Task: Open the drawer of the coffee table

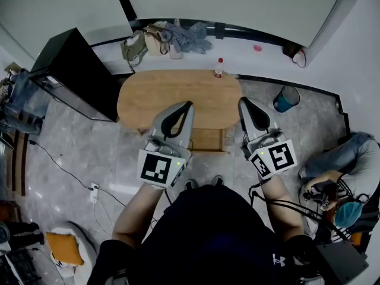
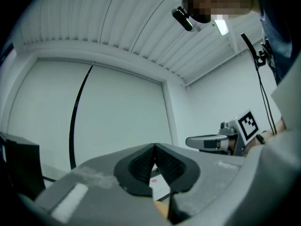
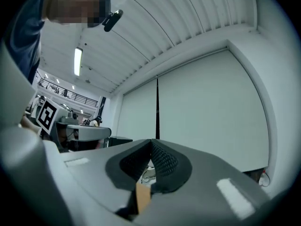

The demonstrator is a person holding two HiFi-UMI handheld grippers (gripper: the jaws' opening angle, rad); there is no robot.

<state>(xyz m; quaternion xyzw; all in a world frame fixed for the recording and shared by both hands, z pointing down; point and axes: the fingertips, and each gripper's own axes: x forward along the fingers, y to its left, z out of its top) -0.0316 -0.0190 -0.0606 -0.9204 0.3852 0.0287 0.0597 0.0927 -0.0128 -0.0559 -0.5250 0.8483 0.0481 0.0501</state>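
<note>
Drawer (image 1: 208, 139): looks pulled out at the worktop's (image 1: 178, 94) near edge, I judge.
Left hand-held gripper (image 1: 189, 105): closed, empty.
Right hand-held gripper (image 1: 241, 101): closed, empty.
Remaining: nothing, I think.

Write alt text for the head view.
From above, a person holds the left gripper and right gripper, both shut and empty, over the near edge of an oval wooden coffee table. A drawer juts out below that edge; a red-capped bottle stands at the far edge.
</note>
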